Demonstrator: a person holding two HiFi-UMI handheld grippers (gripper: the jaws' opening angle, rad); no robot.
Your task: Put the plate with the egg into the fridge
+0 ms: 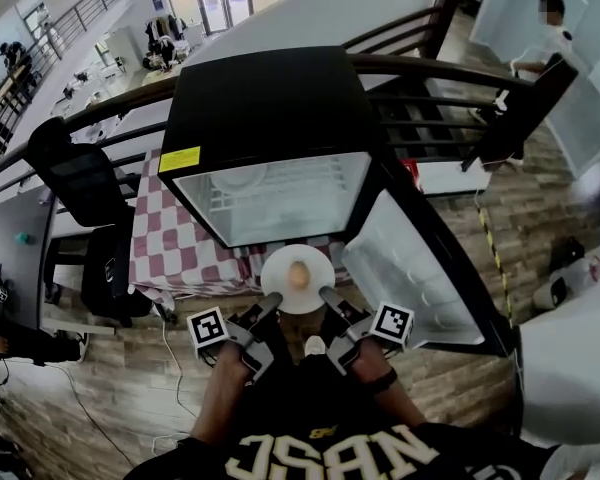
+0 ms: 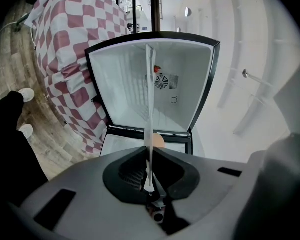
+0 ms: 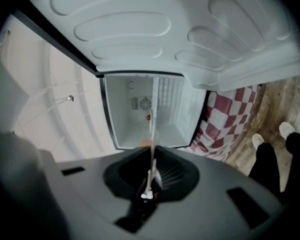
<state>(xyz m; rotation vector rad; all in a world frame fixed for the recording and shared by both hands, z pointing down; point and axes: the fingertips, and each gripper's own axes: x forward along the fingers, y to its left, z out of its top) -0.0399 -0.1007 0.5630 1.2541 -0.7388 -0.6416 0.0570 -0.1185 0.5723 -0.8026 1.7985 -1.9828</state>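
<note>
A white plate (image 1: pixel 280 265) with a brown egg (image 1: pixel 298 276) on it hangs just in front of the open fridge (image 1: pixel 270 118), below its white inside (image 1: pixel 280 200). My left gripper (image 1: pixel 271 307) is shut on the plate's near-left rim and my right gripper (image 1: pixel 327 295) on its near-right rim. In the left gripper view the plate (image 2: pixel 150 119) shows edge-on as a thin white strip between the jaws of the left gripper (image 2: pixel 149 184), with the egg (image 2: pixel 159 140) beside it. The right gripper (image 3: pixel 149 191) shows the same plate edge (image 3: pixel 152 129) and the egg (image 3: pixel 146 143).
The fridge door (image 1: pixel 410 268) stands swung open to the right. A table with a red-and-white checked cloth (image 1: pixel 170 238) is under and left of the fridge. A black chair (image 1: pixel 80 183) stands at the left, a railing (image 1: pixel 420 78) behind. A person (image 1: pixel 550 38) stands far right.
</note>
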